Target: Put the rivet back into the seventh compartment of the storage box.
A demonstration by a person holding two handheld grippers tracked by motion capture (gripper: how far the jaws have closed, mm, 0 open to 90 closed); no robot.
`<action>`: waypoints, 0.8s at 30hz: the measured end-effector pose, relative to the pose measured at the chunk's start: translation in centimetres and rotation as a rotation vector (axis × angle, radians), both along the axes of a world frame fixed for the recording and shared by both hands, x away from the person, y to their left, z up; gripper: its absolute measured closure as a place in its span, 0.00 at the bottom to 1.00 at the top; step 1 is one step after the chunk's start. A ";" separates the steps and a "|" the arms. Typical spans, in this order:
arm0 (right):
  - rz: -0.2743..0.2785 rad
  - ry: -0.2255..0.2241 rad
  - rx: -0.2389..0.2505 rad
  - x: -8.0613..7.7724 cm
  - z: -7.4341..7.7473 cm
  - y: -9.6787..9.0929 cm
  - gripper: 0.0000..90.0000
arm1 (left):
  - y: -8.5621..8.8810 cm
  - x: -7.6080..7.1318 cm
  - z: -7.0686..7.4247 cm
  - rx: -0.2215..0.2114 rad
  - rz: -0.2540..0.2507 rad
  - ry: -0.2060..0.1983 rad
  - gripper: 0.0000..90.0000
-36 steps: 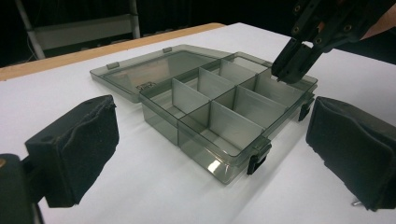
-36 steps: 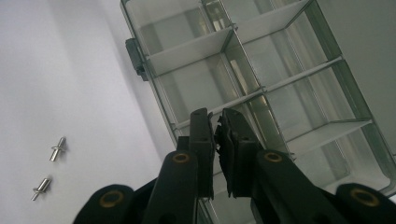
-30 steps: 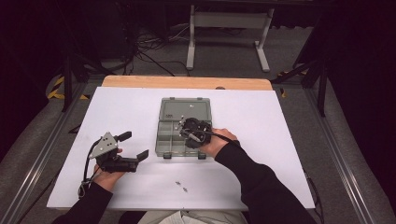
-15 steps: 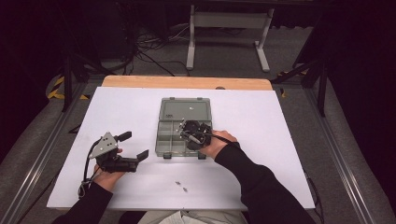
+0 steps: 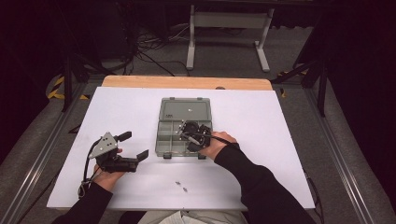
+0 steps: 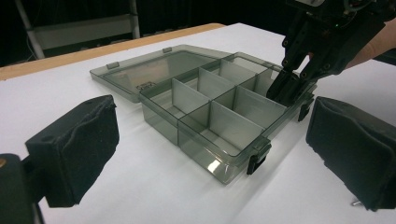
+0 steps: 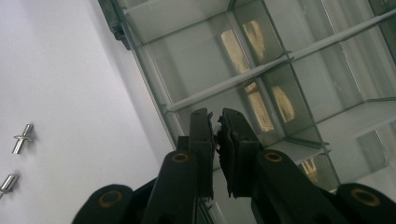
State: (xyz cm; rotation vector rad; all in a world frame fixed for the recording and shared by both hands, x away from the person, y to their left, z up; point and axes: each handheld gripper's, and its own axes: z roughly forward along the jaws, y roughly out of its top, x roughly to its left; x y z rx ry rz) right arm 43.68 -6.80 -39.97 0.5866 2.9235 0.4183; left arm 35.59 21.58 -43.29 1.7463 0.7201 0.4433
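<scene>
A clear grey compartment box (image 5: 161, 138) lies open in the middle of the white table, its lid (image 5: 184, 109) flat behind it. My right gripper (image 5: 188, 138) points down into a compartment on the box's near right side. Its jaws are all but shut, and a small pale metal piece (image 7: 218, 120) is pinched at their tips, above the box's dividers (image 7: 224, 88). My left gripper (image 5: 134, 145) rests on the table left of the box, open and holding nothing. Its view looks across at the box (image 6: 205, 154), with the right gripper (image 6: 292, 88) at the far corner.
Two small metal rivets (image 5: 182, 185) lie loose on the table in front of the box, and appear again beside it (image 7: 22, 137). The table's wooden far edge (image 5: 187, 82) runs behind the lid. Dark floor, cables and a stand lie beyond.
The right gripper has shifted a little toward the near side of the box. The left gripper has stayed where it was.
</scene>
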 end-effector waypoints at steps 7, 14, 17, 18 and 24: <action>-0.010 -0.020 0.019 0.1 0.2 -0.2 0.79 | 0.1 0.0 0.0 -0.004 0.000 0.004 0.03; -0.012 -0.065 0.054 -0.5 1.4 -0.5 0.73 | 0.1 0.0 -0.1 -0.002 0.000 0.002 0.03; 0.001 -0.079 0.071 -1.2 2.1 -0.4 0.70 | 0.1 0.0 -0.1 -0.002 0.001 0.001 0.03; 0.009 -0.085 0.078 -1.4 2.4 -0.3 0.69 | 0.1 0.0 -0.1 -0.002 0.001 0.002 0.03; 0.049 -0.090 0.119 -3.0 3.8 0.1 0.64 | 0.1 0.0 -0.1 0.002 0.004 0.003 0.03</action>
